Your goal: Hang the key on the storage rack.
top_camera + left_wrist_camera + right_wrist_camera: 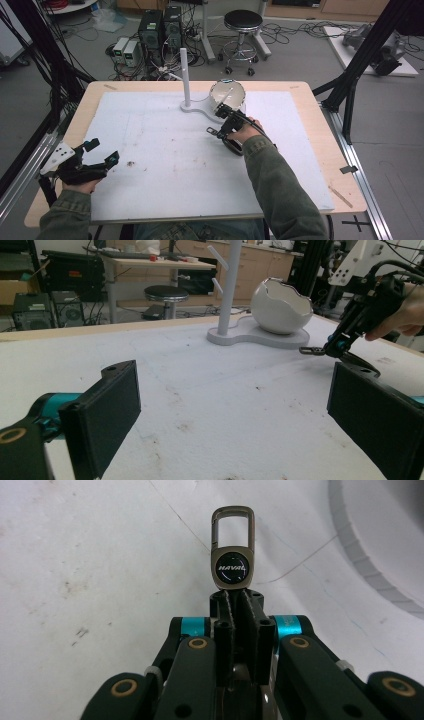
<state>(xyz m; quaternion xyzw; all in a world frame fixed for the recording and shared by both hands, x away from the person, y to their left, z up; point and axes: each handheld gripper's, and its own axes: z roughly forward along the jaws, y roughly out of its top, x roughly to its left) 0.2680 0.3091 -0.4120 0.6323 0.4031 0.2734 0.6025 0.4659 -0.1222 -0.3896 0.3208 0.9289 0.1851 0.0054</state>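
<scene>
Bronze-coloured metal key fob with a rectangular clip loop and a round black "HAVAL" badge (pixel 232 547): its black stitched leather strap (pixel 239 615) is sitting pinched between the clenched jaws of the right tongs (pixel 240 611), the fob projecting past the tips above the white foam-covered surface (pixel 165 150). The right tongs (pixel 220 129) are hovering just beside the white hook stand with its flat base (pixel 186 80), which is carrying a white cracked-eggshell-shaped bowl (pixel 227 95). The left tongs (pixel 102 152) are resting released, jaws wide apart, well apart at the surface's near left edge.
</scene>
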